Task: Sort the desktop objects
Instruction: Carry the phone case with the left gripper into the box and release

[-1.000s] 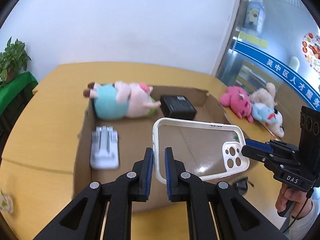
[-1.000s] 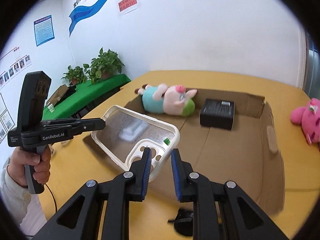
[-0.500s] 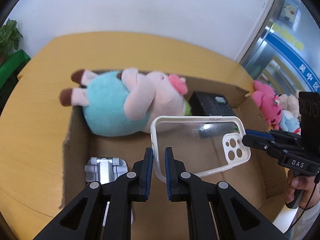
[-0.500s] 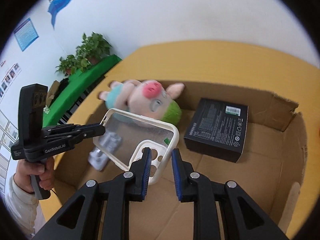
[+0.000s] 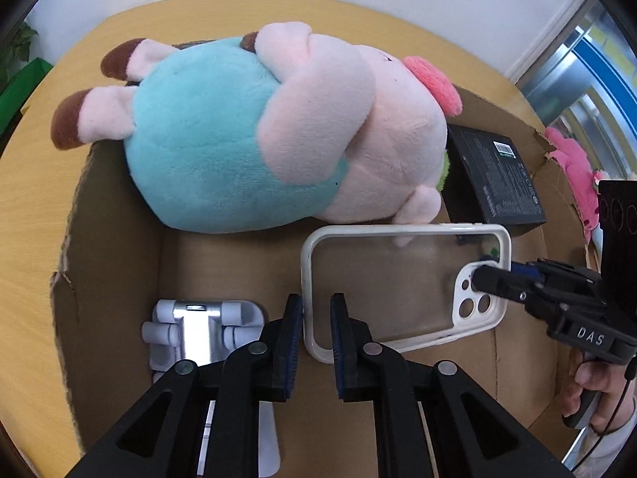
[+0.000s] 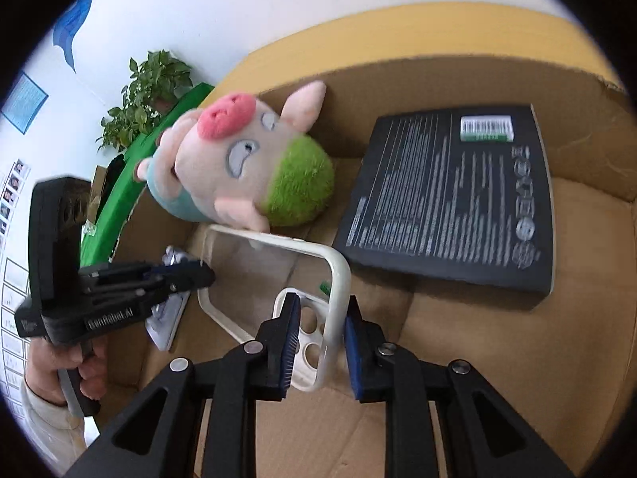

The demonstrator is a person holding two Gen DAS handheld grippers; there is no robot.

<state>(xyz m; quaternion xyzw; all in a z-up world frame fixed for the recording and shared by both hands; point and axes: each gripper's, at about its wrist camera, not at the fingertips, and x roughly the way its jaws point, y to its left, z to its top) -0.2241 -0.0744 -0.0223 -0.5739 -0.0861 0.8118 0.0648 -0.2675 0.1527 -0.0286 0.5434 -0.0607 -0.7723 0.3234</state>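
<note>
Both claws are on the clear phone case (image 5: 402, 286), down inside the cardboard box (image 5: 115, 215). The left gripper (image 5: 317, 332) pinches the case's plain short end between its blue pads. The right gripper (image 6: 318, 338) straddles the camera-hole end, its jaws parted wider than the rim; whether it is actually clamping, I cannot tell. Just beyond the case lies the plush pig (image 5: 278, 131), the black box (image 6: 458, 199) beside it, and a white phone stand (image 5: 201, 332) sits by the left claw.
</note>
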